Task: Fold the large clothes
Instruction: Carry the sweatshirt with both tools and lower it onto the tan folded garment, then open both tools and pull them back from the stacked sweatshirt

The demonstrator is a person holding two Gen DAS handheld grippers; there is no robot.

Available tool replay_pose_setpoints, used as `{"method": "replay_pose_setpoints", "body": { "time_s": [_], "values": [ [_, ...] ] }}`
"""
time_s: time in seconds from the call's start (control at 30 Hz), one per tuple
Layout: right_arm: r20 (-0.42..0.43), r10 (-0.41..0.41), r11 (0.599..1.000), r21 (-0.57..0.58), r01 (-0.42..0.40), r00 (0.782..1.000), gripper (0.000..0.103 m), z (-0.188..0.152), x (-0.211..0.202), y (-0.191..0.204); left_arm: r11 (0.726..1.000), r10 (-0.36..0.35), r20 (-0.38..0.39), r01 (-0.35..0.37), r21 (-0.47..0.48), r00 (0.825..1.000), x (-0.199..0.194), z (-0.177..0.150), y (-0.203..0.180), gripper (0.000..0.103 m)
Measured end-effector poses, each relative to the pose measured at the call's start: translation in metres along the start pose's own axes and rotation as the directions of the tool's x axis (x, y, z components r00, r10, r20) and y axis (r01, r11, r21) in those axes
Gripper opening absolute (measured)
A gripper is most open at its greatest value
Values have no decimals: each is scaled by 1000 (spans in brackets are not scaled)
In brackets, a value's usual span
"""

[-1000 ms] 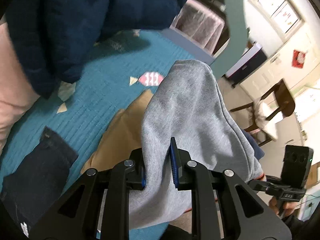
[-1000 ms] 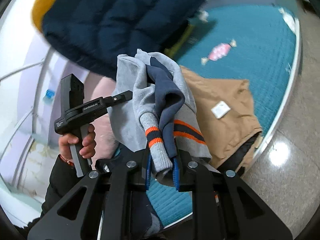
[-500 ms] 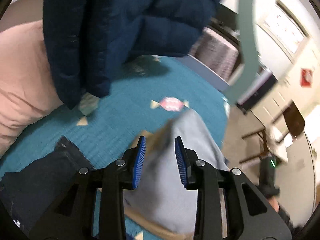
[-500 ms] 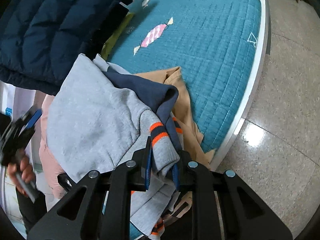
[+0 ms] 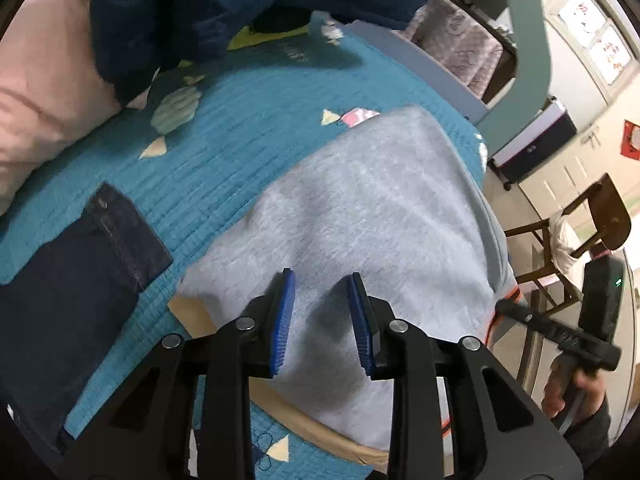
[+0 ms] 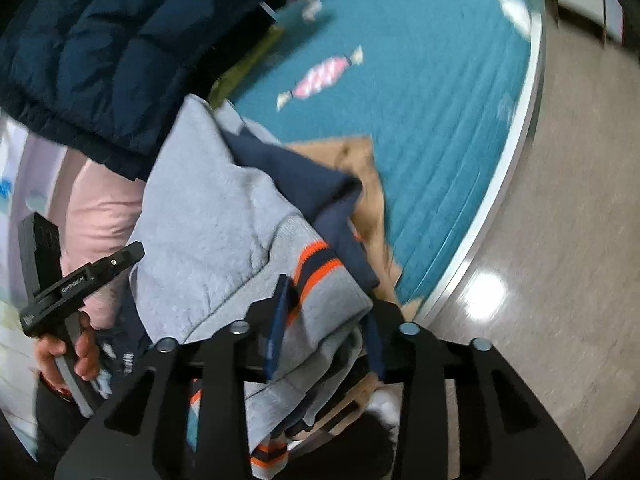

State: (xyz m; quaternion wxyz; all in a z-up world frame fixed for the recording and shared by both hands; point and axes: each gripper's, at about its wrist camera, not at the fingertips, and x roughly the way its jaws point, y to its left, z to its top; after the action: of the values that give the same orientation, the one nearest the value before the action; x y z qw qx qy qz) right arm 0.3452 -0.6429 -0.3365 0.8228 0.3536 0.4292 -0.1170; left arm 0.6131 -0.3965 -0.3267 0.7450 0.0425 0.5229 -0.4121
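A grey sweatshirt (image 5: 372, 216) lies folded on a bed's teal quilt (image 5: 224, 152), its long axis running in the left wrist view from the lower centre of the frame up toward the upper right, where its far end reaches a pink candy print on the quilt. It rests on top of a tan garment (image 5: 192, 312), whose edge shows at its lower left and along its near side. A dark denim piece (image 5: 80, 272) lies flat on the quilt at the left of the frame, apart from the sweatshirt, and a navy puffer jacket (image 5: 200, 12) hangs across the top.

The left hand-held gripper (image 5: 322, 320) points steeply down over the near end of the sweatshirt, its blue pads (image 5: 282, 320) parted and clear of the cloth, with nothing between them. In the right wrist view the right hand-held gripper (image 6: 324, 332) also angles down at the bed's near edge; its jaws are opening, and the sweatshirt's ribbed cuff (image 6: 316, 276) with orange and navy stripes lies between them, with no clear press on it. The left hand (image 6: 68, 348), wrapped round its gripper's handle, shows at the lower left of that view, beside a pink pillow (image 6: 104, 208). Polished floor (image 6: 560, 240) fills the right side.
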Motion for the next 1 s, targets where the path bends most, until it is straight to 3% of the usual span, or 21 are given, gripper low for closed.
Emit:
{"method": "replay_pose_setpoints", "body": {
  "time_s": [0.03, 0.1, 0.2, 0.3, 0.43, 0.47, 0.5, 0.6, 0.73, 1.0],
  "values": [
    [17, -14, 1000, -20, 15, 1000, 43, 0, -9, 5, 999, -40, 11, 41, -16, 999, -5, -1, 2, 42],
    [76, -46, 995, -84, 52, 996, 50, 0, -33, 19, 990, -122, 49, 125, -57, 991, -20, -2, 8, 54],
    [173, -75, 973, -203, 110, 982, 58, -8, -61, 49, 986, -141, 130, 150, -68, 982, -50, -13, 14, 61],
    [121, -13, 944, -324, 52, 993, 59, -20, -51, 82, 998, -27, 180, 38, -57, 983, -79, -37, 26, 68],
    [-8, 4, 914, -407, -7, 1000, 59, -36, -1, 116, 990, 126, 165, -113, -86, 978, -104, -82, 41, 74],
    [-33, -14, 907, -421, -1, 999, 59, -40, 13, 120, 986, 147, 162, -132, -97, 976, -107, -90, 45, 77],
    [-53, -94, 898, -435, 61, 994, 59, -43, 38, 120, 979, 183, 155, -166, -115, 971, -115, -105, 49, 77],
    [-49, -162, 886, -446, 123, 986, 62, -47, 68, 114, 962, 239, 139, -216, -165, 961, -135, -140, 60, 80],
    [-26, -167, 898, -416, 141, 986, 62, -50, 47, 122, 930, 335, 148, -301, -212, 931, -165, -183, 65, 86],
    [61, -97, 881, -459, 114, 993, 71, -108, -25, 178, 907, 378, 196, -319, -275, 905, -217, -237, 47, 90]
  ]
}}
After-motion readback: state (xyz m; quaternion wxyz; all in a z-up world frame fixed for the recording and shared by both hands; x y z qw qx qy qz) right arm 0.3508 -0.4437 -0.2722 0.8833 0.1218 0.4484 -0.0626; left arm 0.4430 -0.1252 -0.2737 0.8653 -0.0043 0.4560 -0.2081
